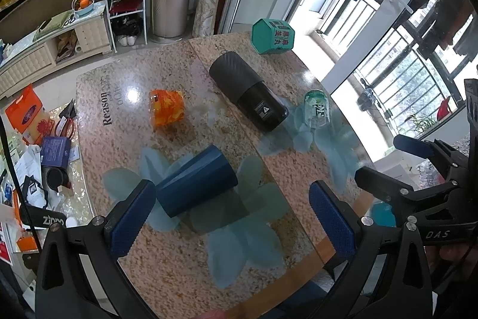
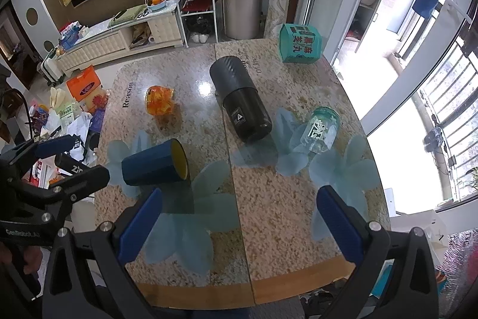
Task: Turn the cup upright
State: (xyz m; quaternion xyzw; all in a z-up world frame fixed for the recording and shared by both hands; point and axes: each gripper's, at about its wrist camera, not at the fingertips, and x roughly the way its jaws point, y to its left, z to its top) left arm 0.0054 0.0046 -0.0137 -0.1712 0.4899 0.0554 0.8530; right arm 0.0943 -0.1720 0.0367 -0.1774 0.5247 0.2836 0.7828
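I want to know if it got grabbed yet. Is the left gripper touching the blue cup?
Cannot tell. In the left wrist view the left gripper has open jaws, and one finger overlaps the lying blue cup, so no gap or contact shows plainly.

The surface (image 2: 280,217) is speckled stone with pale blue flowers painted on it. On it a dark blue cup (image 2: 154,165) lies on its side. An orange jar (image 2: 159,100), a big black bottle (image 2: 239,102) and a clear green jar (image 2: 321,129) lie there too. A teal box (image 2: 299,43) sits at the far edge.
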